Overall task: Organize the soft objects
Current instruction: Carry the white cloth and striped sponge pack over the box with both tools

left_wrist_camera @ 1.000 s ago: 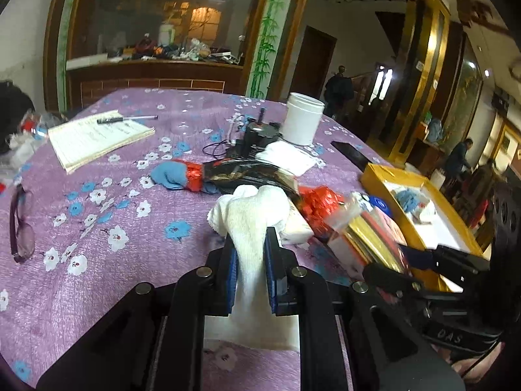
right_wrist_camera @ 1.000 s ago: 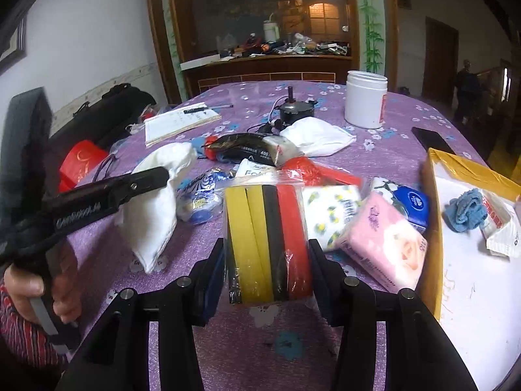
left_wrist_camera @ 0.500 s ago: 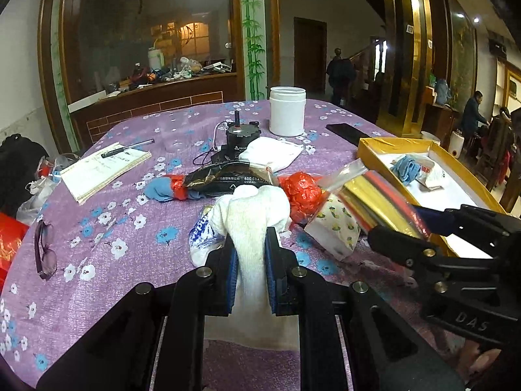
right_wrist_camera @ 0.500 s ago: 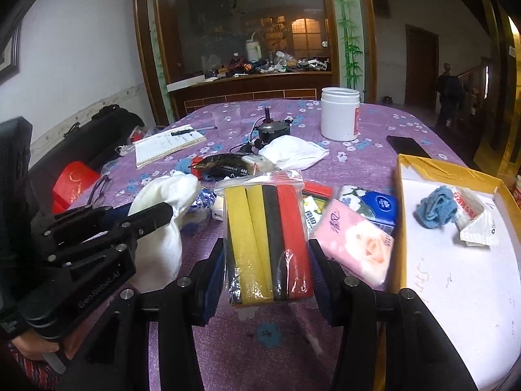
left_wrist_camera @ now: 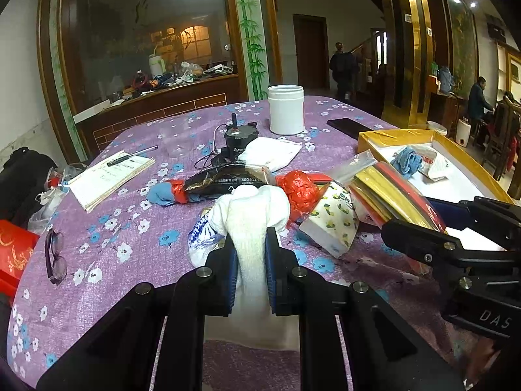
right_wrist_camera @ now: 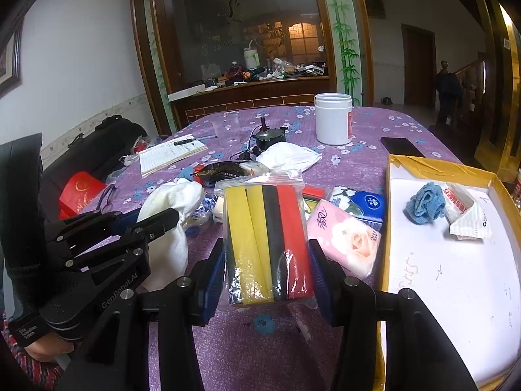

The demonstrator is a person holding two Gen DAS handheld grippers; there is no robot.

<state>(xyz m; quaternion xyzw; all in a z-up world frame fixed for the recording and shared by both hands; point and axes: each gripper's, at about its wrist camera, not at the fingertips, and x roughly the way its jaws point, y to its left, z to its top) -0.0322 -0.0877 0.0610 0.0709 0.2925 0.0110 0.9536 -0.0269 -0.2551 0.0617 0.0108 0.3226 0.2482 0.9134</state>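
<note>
My left gripper (left_wrist_camera: 250,247) is shut on a white knitted cloth (left_wrist_camera: 252,215) that hangs above the purple flowered table (left_wrist_camera: 107,254); the same cloth (right_wrist_camera: 169,202) shows at the left of the right wrist view. My right gripper (right_wrist_camera: 267,270) is shut on a clear zip bag of yellow, black and red foam strips (right_wrist_camera: 267,234), lifted above the table beside a yellow box (right_wrist_camera: 436,166). The box holds a blue cloth (right_wrist_camera: 425,205) and a white packet (right_wrist_camera: 465,215). A pink tissue pack (right_wrist_camera: 345,238) and a flowered tissue pack (left_wrist_camera: 332,224) lie between the grippers and the box.
A white jar (left_wrist_camera: 286,109), a small motor with wires (left_wrist_camera: 239,138), a white mask (left_wrist_camera: 270,153), a black phone (left_wrist_camera: 348,127), a notebook with a pen (left_wrist_camera: 110,176) and glasses (left_wrist_camera: 53,257) lie on the table. A black pouch (left_wrist_camera: 224,179) lies in the middle; people stand far back.
Both grippers have swung right toward the yellow box, each keeping its load. The view has levelled, and the box now shows more fully.
</note>
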